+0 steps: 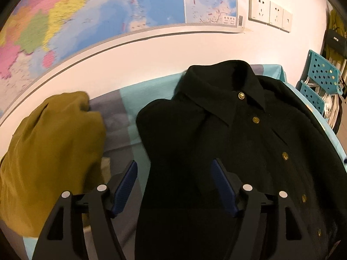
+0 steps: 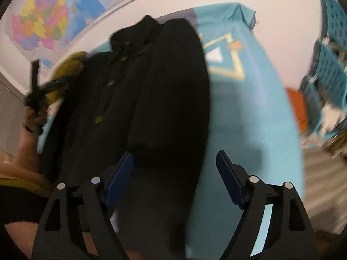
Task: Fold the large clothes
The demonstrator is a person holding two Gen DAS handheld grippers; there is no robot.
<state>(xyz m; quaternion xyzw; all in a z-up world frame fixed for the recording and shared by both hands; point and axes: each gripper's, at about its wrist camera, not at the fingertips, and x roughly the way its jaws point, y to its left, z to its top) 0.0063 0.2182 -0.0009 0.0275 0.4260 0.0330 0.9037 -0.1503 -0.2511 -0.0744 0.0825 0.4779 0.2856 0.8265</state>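
A black button-up shirt (image 1: 238, 143) with gold buttons lies front-up on a teal cloth-covered table (image 1: 151, 86), collar toward the wall, both sleeves folded in over the body. My left gripper (image 1: 174, 169) is open above the shirt's left side, nothing between its blue pads. The shirt (image 2: 151, 99) appears blurred in the right wrist view, where my right gripper (image 2: 174, 162) hangs open over its right edge and the teal cloth (image 2: 249, 119), holding nothing. At the far left of that view, a hand holds the left gripper's handle (image 2: 35, 95).
An olive-yellow garment (image 1: 54, 151) lies bunched on the table left of the shirt. A wall map (image 1: 76, 21) and sockets (image 1: 269, 10) sit behind. Teal perforated crates (image 1: 321, 80) stand at the right, past the table's edge, with an orange object (image 2: 297, 106) near them.
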